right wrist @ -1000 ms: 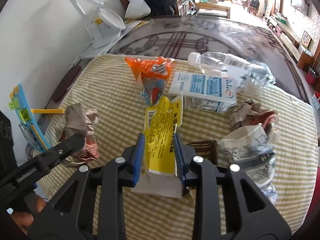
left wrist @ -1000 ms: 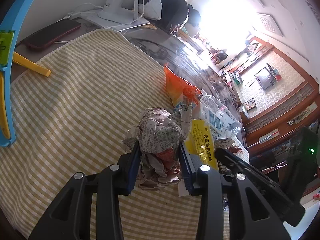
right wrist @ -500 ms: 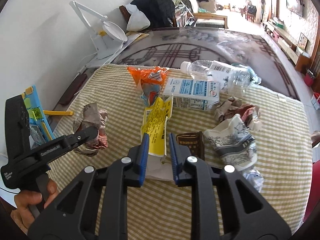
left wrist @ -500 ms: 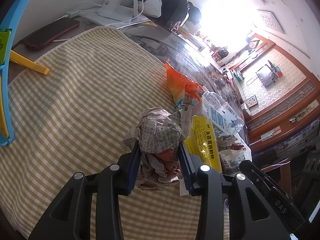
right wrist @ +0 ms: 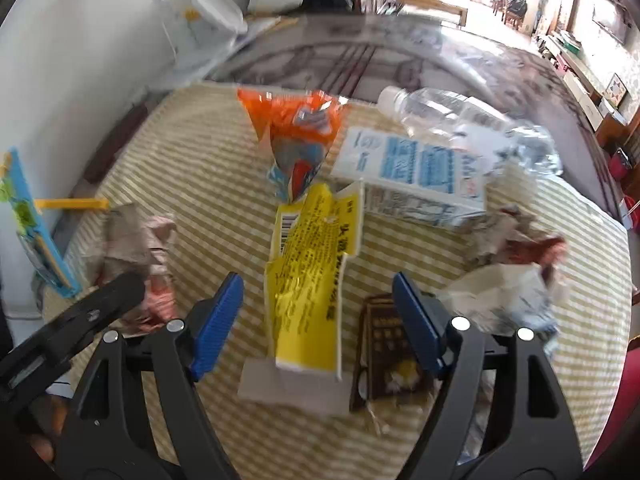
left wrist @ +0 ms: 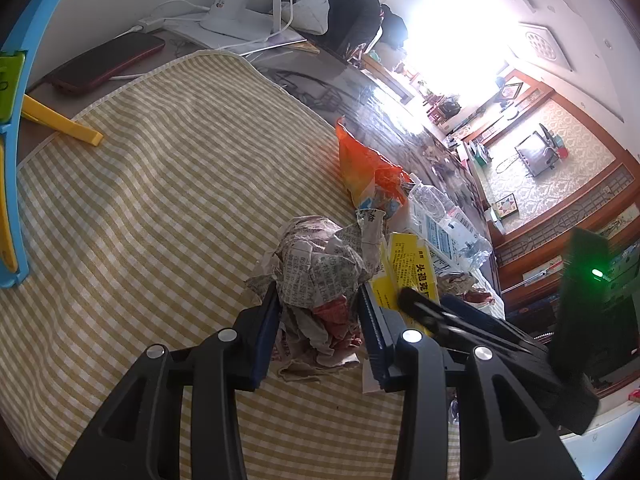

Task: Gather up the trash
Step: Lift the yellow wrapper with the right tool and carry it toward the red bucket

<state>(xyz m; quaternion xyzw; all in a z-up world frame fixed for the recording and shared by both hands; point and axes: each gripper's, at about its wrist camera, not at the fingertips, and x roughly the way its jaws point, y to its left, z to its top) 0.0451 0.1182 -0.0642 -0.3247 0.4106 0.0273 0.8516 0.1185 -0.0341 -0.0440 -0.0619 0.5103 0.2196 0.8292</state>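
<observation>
Evidently the right gripper [right wrist: 318, 316], pinched on the yellow flattened carton [right wrist: 310, 276] half a second before, had spread wide, leaving it on the checked surface [right wrist: 208, 168] at centre frame, uncollected, while the left gripper [left wrist: 318, 320] kept squeezing the crumpled newspaper ball [left wrist: 320, 268].

A yellow-and-white checked cloth [left wrist: 160, 200] covers the near part of the counter [left wrist: 360, 92], whose dark glossy top runs on toward the bright room. Beside the cloth's far edge lies a dark red phone [left wrist: 106, 62] with a white cable leading off. Behind it stands a white lamp base [left wrist: 236, 16]. A yellow strip [left wrist: 60, 124] overlaps the cloth's corner, joined to a blue frame [left wrist: 12, 160].
</observation>
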